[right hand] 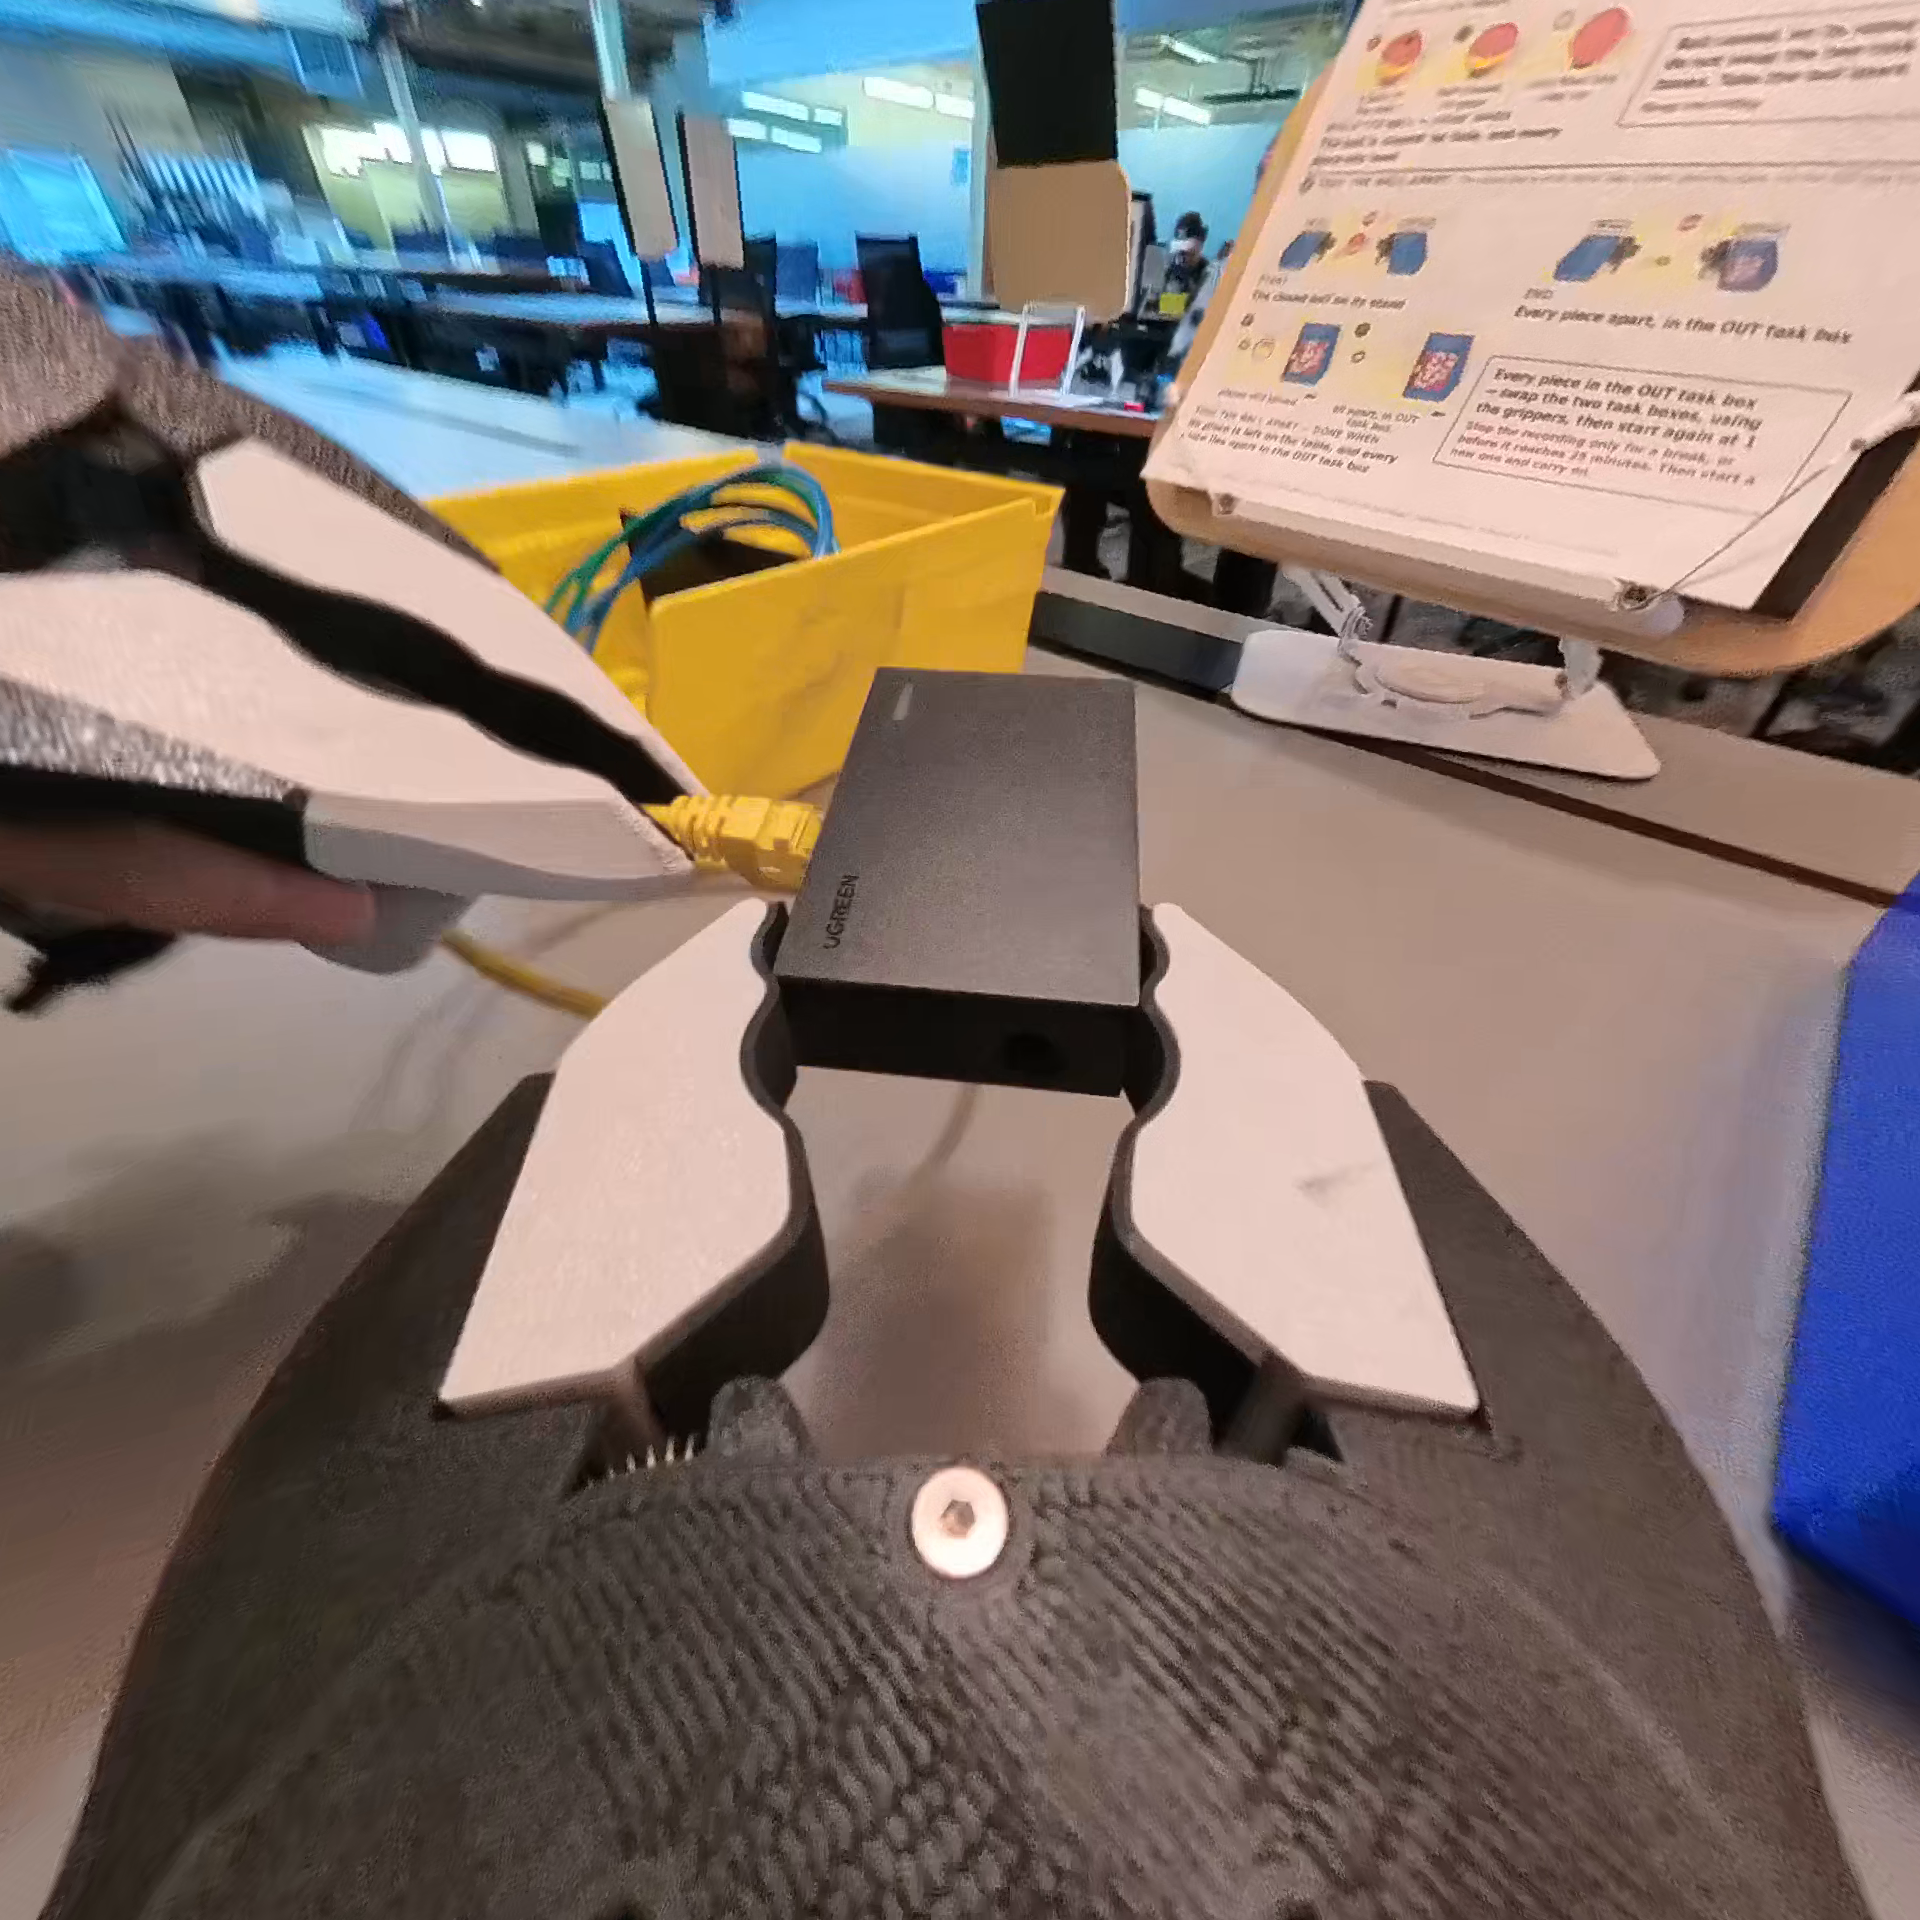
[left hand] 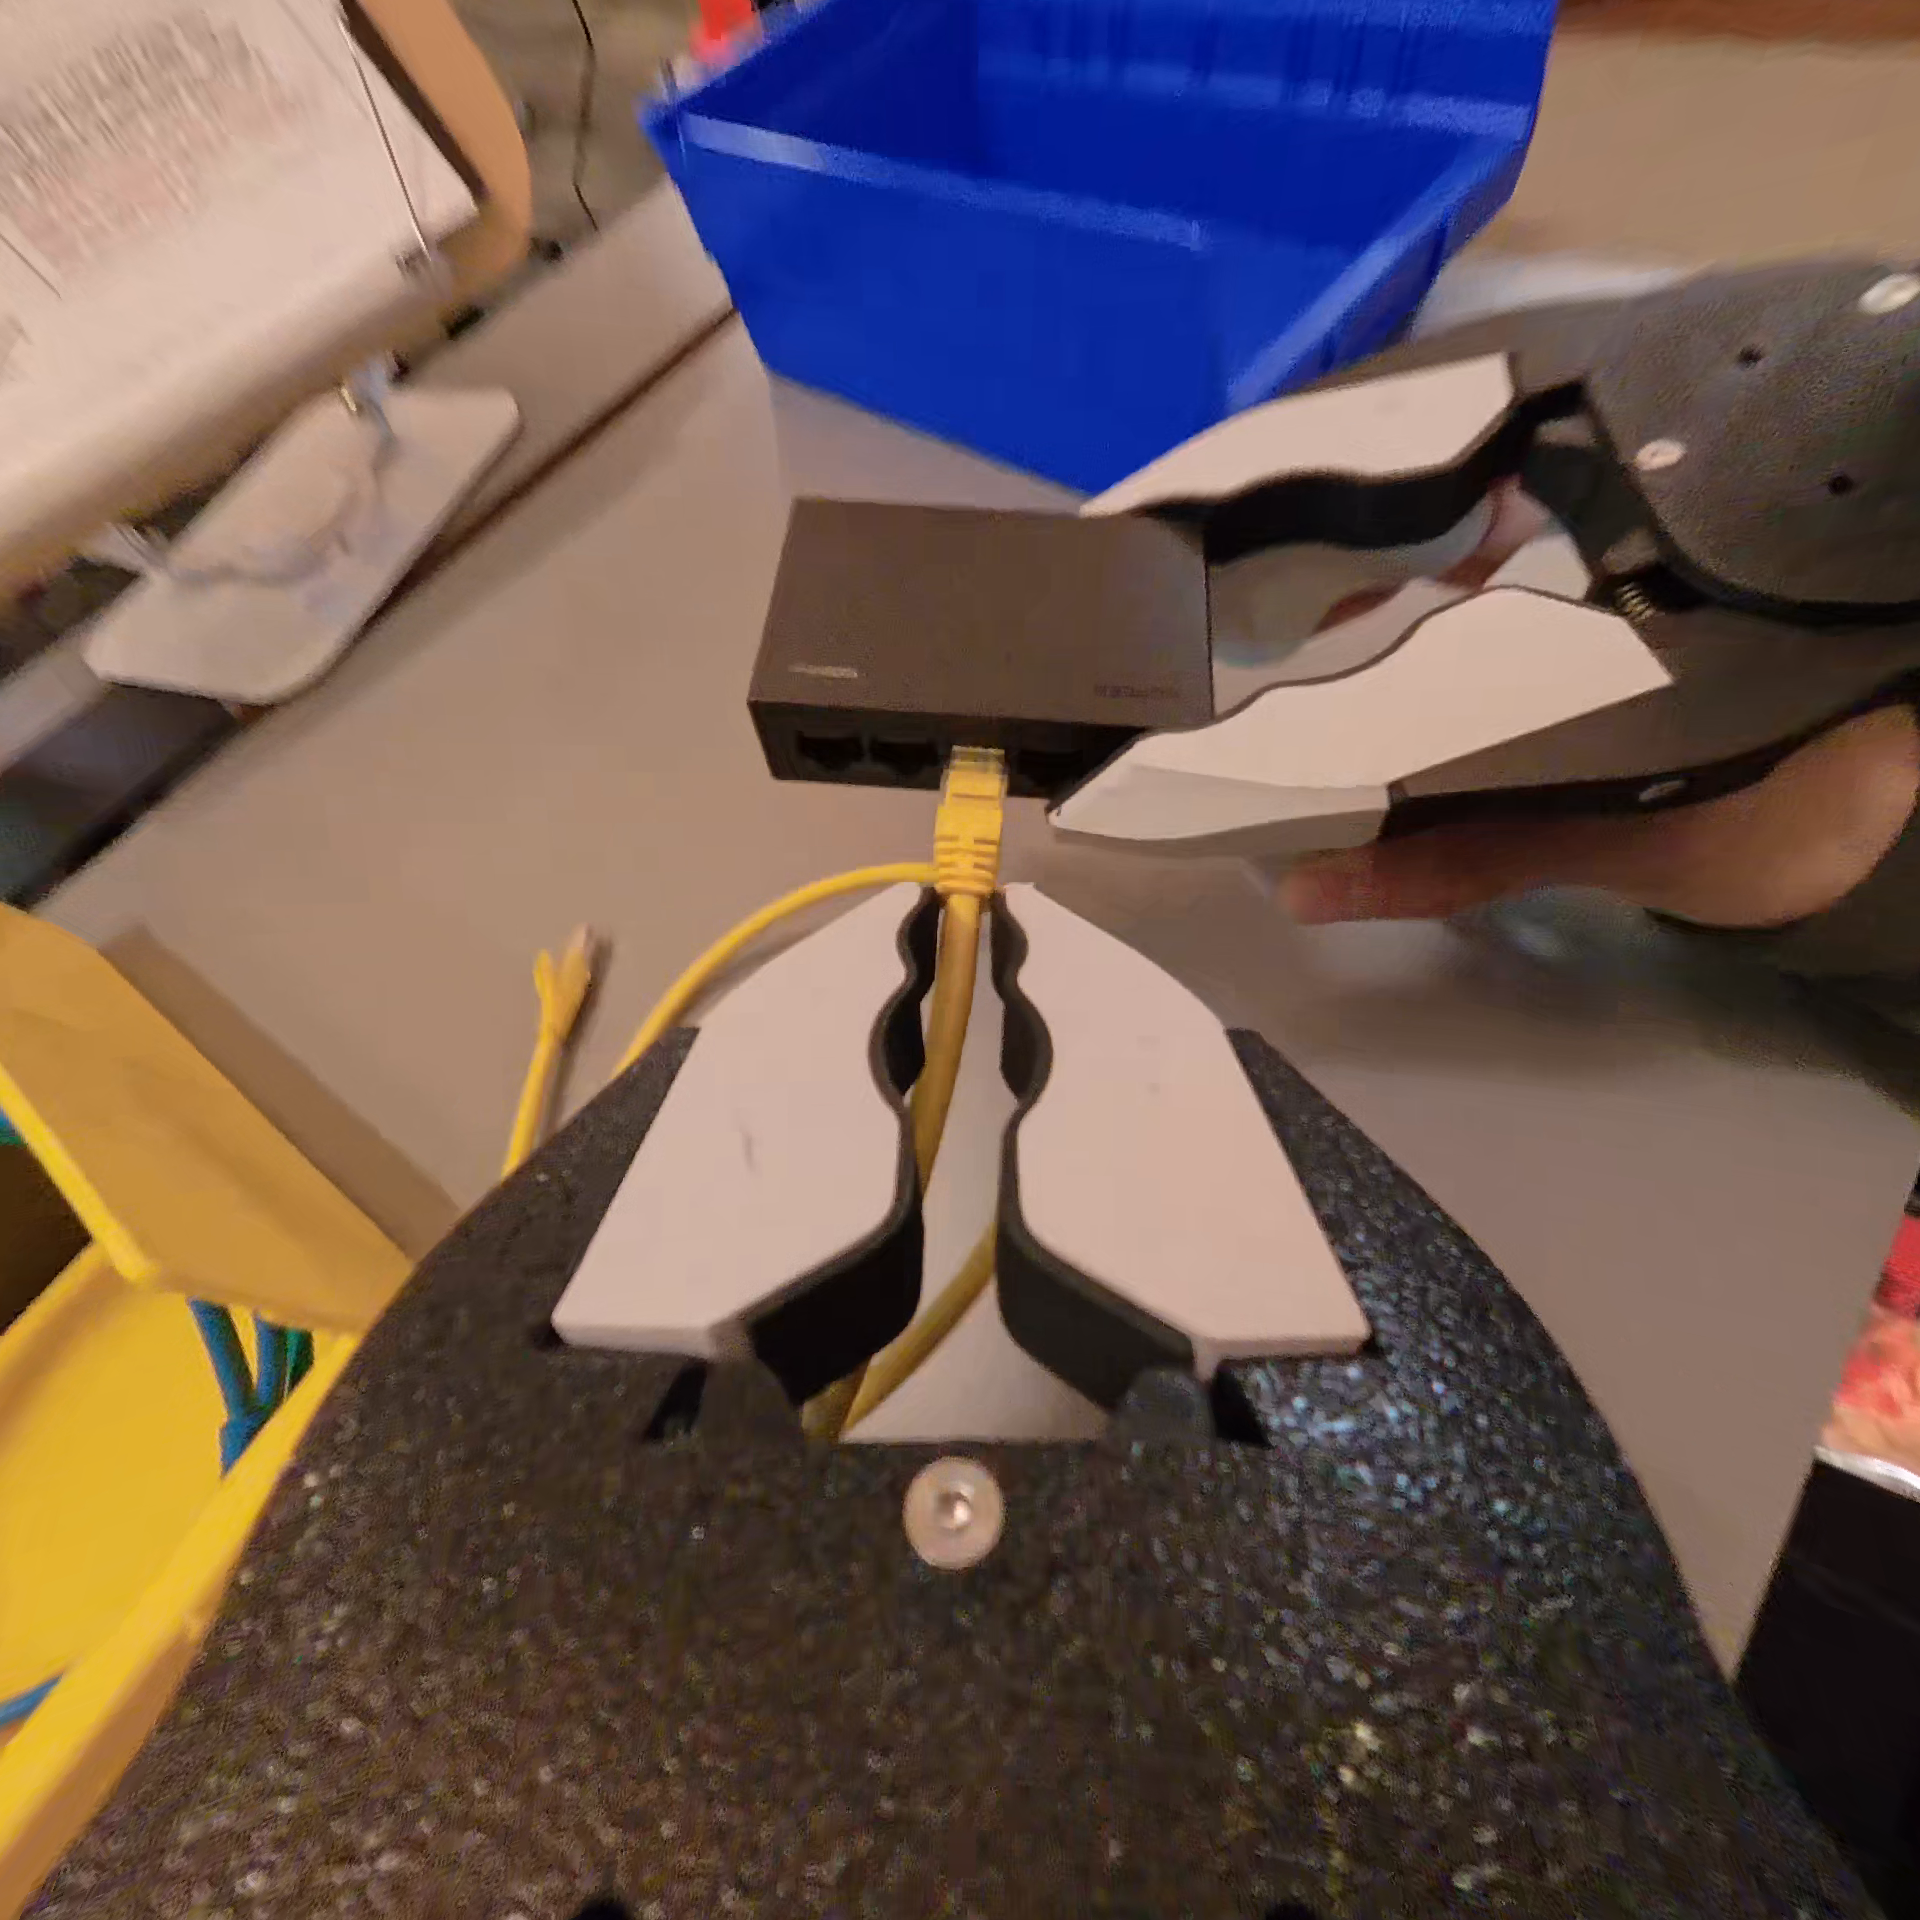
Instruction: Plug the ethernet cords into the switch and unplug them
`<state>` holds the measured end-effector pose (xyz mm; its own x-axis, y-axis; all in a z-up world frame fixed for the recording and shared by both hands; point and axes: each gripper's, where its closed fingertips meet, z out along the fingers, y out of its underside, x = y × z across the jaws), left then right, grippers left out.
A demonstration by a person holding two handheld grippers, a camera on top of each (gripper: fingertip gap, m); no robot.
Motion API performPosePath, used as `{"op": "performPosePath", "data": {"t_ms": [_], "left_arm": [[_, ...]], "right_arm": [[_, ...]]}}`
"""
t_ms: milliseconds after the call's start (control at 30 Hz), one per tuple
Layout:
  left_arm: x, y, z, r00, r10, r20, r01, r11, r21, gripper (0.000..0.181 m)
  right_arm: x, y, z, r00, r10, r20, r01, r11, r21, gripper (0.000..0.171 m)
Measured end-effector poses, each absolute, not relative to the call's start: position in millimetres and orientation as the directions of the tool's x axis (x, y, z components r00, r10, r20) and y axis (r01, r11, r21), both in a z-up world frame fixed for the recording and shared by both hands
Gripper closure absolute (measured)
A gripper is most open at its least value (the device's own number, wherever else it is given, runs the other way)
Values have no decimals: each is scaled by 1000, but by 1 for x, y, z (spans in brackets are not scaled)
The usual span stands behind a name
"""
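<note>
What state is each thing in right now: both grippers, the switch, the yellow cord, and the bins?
Left gripper: shut on the yellow cord, just behind its plug.
Right gripper: shut on the switch, holding its end.
Switch: flat on the table, other visible ports empty.
Yellow cord: plug at a middle port; full seating unclear.
Yellow cord's other end: loose on the table.
Blue bin: looks empty.
Yellow bin: holds blue and green cords.

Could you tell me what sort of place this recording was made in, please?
Probably a shared lab or open workshop: rows of long desks and office chairs fill the background, a printed instruction sheet stands on a stand, and parts bins, yellow and blue, sit on the table.
</note>
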<state>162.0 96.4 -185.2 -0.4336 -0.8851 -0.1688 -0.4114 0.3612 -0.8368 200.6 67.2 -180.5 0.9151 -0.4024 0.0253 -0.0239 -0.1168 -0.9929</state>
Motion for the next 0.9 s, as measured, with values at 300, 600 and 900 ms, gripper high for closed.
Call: {"op": "performPosePath", "data": {"t_ms": [300, 600, 900], "left_arm": [[164, 78, -138, -426, -876, -225, -58, 275, -960, 172], [157, 71, -125, -424, -864, -270, -40, 316, -948, 173], [161, 73, -145, -431, -859, -276, -104, 351, -930, 173]], "right_arm": [[200, 57, -147, 927, -331, -178, -152, 103, -983, 108], [192, 53, -137, 958, -267, -106, -75, 124, -989, 108], [196, 54, -150, 951, -309, -18, -10, 28, -1000, 108]]}}
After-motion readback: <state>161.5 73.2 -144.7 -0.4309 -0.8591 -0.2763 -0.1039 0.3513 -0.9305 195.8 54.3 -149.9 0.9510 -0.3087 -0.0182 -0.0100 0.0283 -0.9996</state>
